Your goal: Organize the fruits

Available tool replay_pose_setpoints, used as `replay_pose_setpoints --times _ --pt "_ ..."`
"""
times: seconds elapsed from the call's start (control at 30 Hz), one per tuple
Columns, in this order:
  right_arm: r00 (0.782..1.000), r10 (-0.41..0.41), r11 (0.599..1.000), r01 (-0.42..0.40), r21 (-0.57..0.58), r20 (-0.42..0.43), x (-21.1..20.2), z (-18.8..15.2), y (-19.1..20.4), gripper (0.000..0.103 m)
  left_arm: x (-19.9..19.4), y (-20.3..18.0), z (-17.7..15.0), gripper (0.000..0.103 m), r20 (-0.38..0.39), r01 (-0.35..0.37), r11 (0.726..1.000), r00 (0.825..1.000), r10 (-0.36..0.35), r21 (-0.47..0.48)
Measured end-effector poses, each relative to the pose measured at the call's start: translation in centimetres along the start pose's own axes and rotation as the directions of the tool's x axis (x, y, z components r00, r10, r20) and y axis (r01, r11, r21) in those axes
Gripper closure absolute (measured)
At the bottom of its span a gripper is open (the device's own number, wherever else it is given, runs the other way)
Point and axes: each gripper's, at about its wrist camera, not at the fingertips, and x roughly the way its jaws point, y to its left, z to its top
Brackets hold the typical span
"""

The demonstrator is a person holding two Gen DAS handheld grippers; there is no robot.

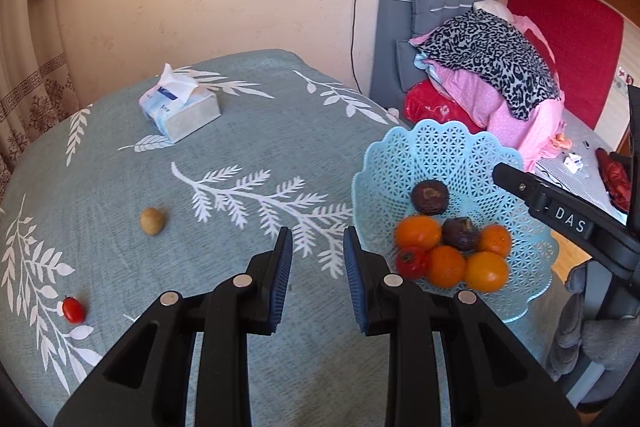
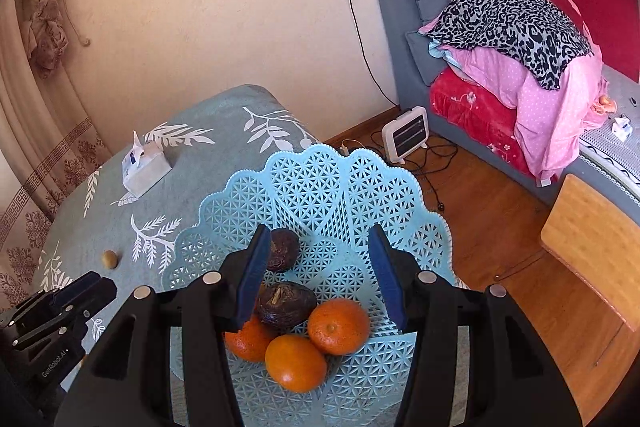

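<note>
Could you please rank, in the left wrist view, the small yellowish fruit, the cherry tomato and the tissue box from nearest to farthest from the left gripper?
From the left gripper:
1. Small yellowish fruit, on the tablecloth to the left of the fingertips.
2. Cherry tomato, farther left, near the table's near edge.
3. Tissue box, far back on the table, towards the wall.

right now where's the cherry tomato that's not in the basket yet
In the left wrist view, the cherry tomato lies on the tablecloth at lower left, nearer than the small yellowish fruit, far from the blue basket.
</note>
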Motion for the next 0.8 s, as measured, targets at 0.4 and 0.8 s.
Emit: replay_pose_setpoints --times 0.4,0.8 --pt "1.0 0.016 0.999 -0.016 0.03 0.001 -0.4 0.3 -0.9 0.051 2.8 -3.7 1.9 0.076 -0.015 0.104 0.994 0.995 -0.103 0.022" --pt "1.0 -0.003 0.998 0.001 0.064 0.023 -0.9 0.5 -1.5 0.04 1.8 -3.2 1.9 0.022 0.041 0.088 0.996 0.995 -0.088 0.008"
